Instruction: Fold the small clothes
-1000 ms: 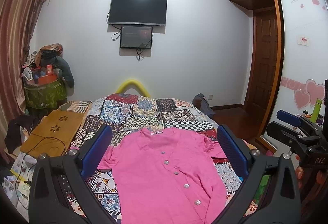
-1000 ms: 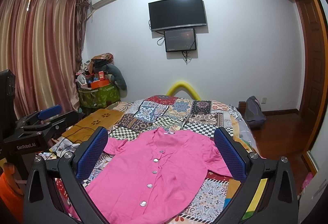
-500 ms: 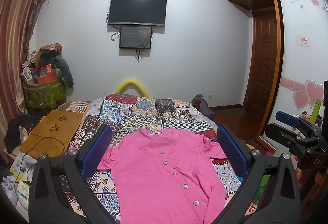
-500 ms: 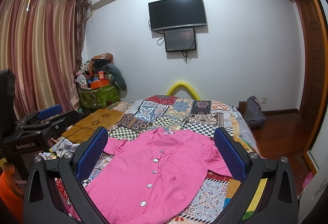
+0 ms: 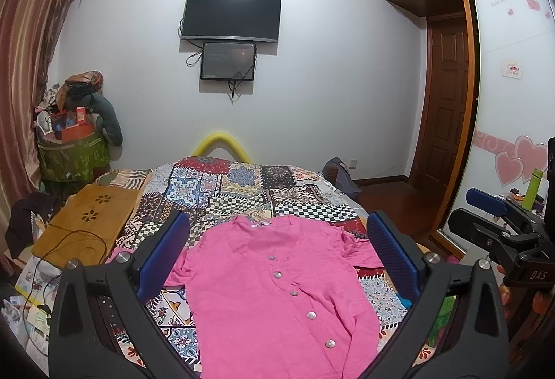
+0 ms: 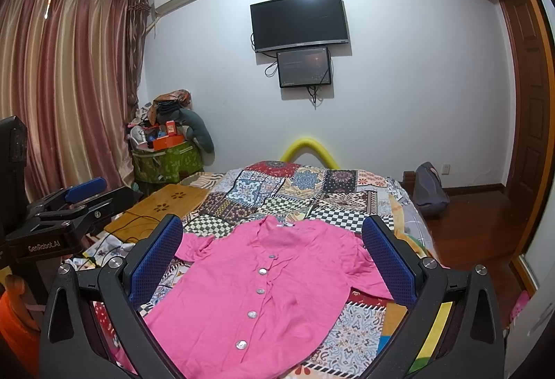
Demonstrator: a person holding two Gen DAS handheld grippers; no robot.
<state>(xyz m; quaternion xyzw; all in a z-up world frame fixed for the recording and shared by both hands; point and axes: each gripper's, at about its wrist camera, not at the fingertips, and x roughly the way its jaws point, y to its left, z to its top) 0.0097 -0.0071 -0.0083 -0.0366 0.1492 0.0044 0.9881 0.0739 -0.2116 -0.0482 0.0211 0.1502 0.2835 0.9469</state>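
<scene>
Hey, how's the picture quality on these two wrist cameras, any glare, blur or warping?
Left wrist view: sharp and evenly lit, pink shirt crisp, fisheye bowing the wardrobe, dark corners. Right wrist view: equally sharp, no glare on the TV, curtain and ceiling line curved.

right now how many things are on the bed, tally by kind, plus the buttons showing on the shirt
pink shirt: 1
patchwork quilt: 1
wooden lap tray: 1
total on the bed: 3
buttons showing on the shirt: 5
Both grippers, left and right, hover open above it.
</scene>
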